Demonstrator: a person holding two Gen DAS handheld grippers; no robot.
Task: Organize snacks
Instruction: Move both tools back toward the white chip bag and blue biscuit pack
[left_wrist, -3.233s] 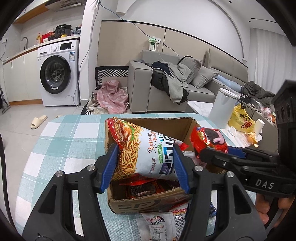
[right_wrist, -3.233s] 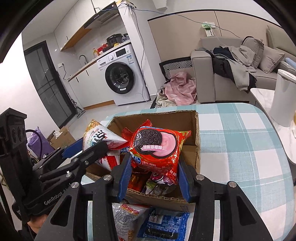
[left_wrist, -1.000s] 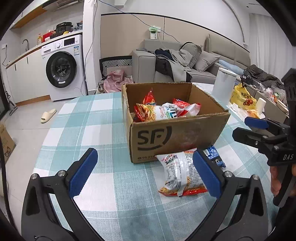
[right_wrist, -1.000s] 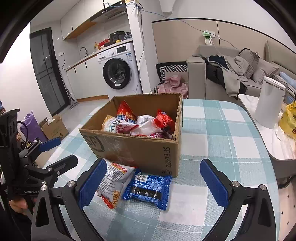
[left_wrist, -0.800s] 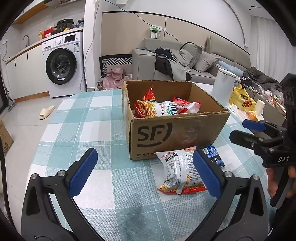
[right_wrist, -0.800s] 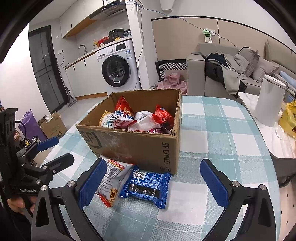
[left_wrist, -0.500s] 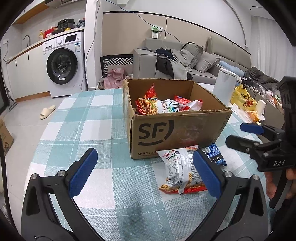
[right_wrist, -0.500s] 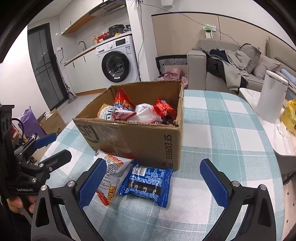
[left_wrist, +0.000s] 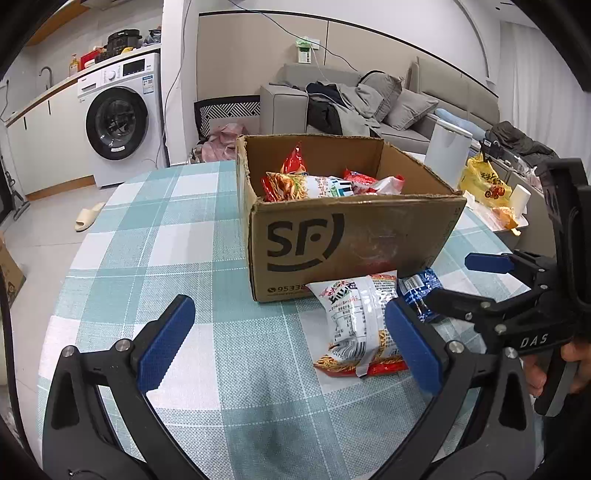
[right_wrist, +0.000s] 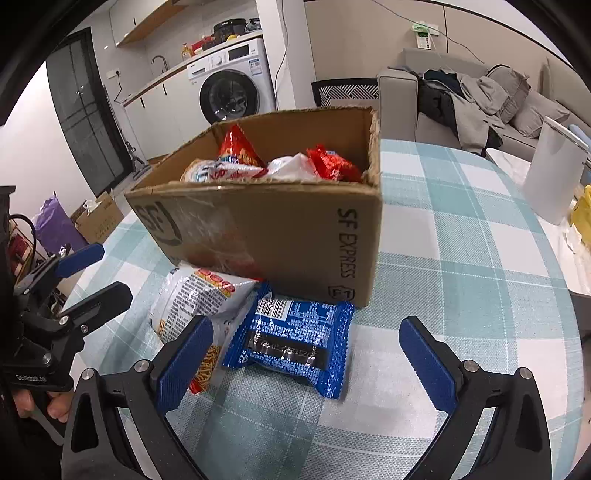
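A cardboard SF box (left_wrist: 351, 236) (right_wrist: 280, 225) stands on the checked table and holds several snack packets (left_wrist: 314, 184) (right_wrist: 295, 166). Against its near side lie a white noodle-snack bag (left_wrist: 354, 325) (right_wrist: 199, 299) and a blue cookie packet (right_wrist: 295, 339) (left_wrist: 419, 291). My left gripper (left_wrist: 288, 339) is open and empty, low over the cloth, the white bag just inside its right finger. My right gripper (right_wrist: 306, 358) is open and empty, and the blue packet lies between its fingers. Each gripper also shows in the other's view, the right gripper (left_wrist: 480, 280) and the left gripper (right_wrist: 88, 273).
The teal checked tablecloth (left_wrist: 166, 236) (right_wrist: 461, 258) has bare room left of the box. A white cylindrical container (right_wrist: 554, 173) and a yellow bag (left_wrist: 484, 181) stand to the right. A washing machine (left_wrist: 118, 122) and a sofa (left_wrist: 351, 99) lie beyond.
Both grippers have let go of the noodle bag and the red cookie packet into the box, opened, and pulled back. In the last second both dropped closer to the two packets on the table.
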